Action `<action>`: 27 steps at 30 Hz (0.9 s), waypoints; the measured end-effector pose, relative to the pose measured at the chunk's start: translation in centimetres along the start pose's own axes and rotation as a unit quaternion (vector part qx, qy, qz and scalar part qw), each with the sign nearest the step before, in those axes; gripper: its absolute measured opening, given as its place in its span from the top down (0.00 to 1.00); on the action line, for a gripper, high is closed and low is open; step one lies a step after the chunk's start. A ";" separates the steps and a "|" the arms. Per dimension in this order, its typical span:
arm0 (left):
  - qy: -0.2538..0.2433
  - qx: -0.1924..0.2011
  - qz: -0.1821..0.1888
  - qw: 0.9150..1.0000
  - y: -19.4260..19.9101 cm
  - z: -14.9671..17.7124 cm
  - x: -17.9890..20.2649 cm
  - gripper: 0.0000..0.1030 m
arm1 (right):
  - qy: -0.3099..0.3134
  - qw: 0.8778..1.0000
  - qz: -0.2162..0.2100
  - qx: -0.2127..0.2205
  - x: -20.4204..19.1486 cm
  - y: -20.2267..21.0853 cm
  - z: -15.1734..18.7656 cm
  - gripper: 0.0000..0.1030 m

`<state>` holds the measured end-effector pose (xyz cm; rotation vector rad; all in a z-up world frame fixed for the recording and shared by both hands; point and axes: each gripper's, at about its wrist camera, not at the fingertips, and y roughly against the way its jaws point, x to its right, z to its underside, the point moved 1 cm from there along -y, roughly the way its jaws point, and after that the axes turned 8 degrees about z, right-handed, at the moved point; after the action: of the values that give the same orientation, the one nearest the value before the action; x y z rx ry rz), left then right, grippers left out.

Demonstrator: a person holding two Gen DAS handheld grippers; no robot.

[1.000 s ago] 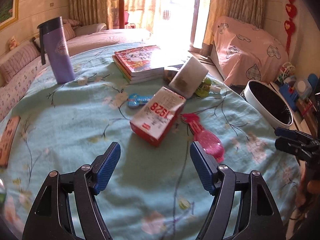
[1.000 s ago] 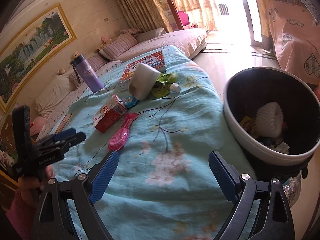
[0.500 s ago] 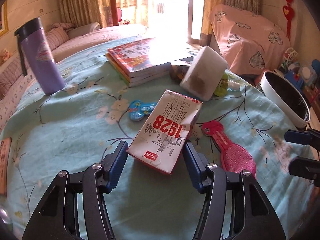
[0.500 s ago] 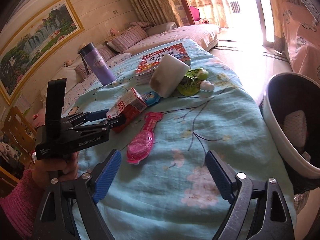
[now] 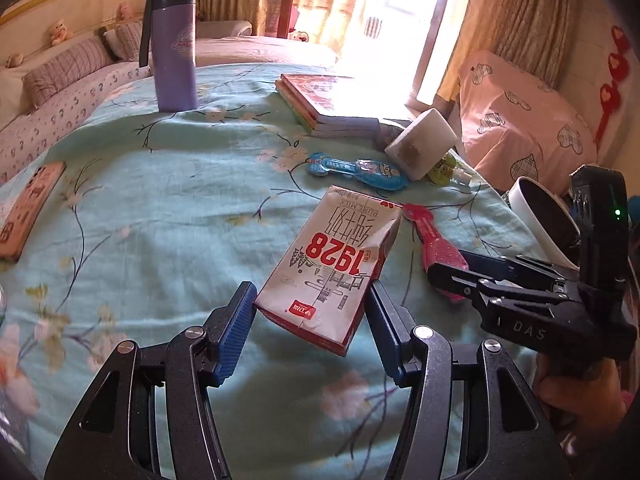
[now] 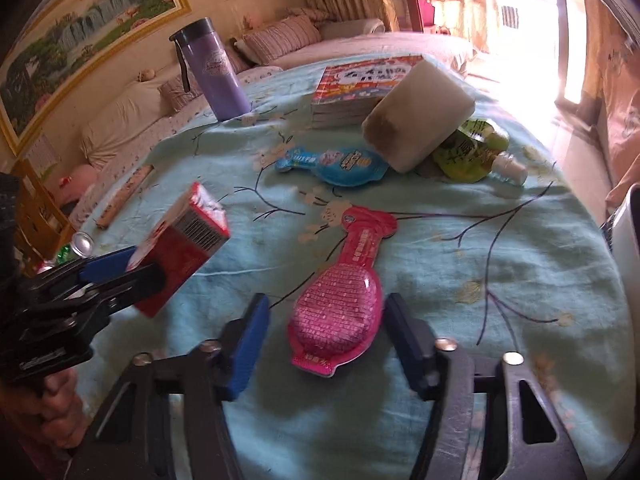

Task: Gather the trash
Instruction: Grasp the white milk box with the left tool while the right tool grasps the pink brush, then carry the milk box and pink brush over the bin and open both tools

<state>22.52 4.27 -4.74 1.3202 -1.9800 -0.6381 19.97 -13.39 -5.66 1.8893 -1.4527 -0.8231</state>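
Red-and-white card fills the middle of my left wrist view: the milk carton (image 5: 332,276), printed "1928", sits between the blue pads of my left gripper (image 5: 310,312), which is clamped on its near end and holds it tilted, lifted off the teal flowered cloth of the bench (image 5: 160,208). Beyond it lie a blue pouch (image 5: 360,170), a white block (image 5: 420,148) leaning on a green pouch (image 5: 446,168), a stack of books (image 5: 324,100) and a purple flask (image 5: 174,48) standing upright. A flat pink case (image 5: 30,208) rests near the left edge. To the right, my right gripper (image 5: 456,276) reaches over the pink brush packet (image 5: 434,252), and the white-rimmed bin (image 5: 540,216) stands past the bench edge.

From the right wrist, the pink brush packet (image 6: 340,312) lies flat on the cloth between the fingers of my right gripper (image 6: 322,340). The jaws are closing around it at middling width — a gap remains on each side, so the pads do not press it. At left, my left gripper (image 6: 120,268) carries the milk carton (image 6: 180,248) clear of the bench (image 6: 500,260). The blue pouch (image 6: 340,164), white block (image 6: 416,116), green pouch (image 6: 468,156), books (image 6: 360,76) and flask (image 6: 216,76) lie farther back; a sliver of the bin (image 6: 628,240) shows at the right edge.
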 end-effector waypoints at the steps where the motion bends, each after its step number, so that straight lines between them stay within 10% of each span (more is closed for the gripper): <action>1: 0.003 0.000 0.003 1.000 0.1 0.2 0.2 0.46 | -0.004 1.000 -0.001 0.004 0.3 0.4 0.2 0.57; 27: -0.063 -0.018 0.088 0.994 -1.5 1.6 15.3 0.46 | -0.109 0.989 0.037 0.090 13.8 13.0 5.6 0.57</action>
<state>18.08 -10.40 -2.93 1.0915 -2.1474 -0.6837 10.75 -30.06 -0.57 1.9105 -1.7720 -0.9134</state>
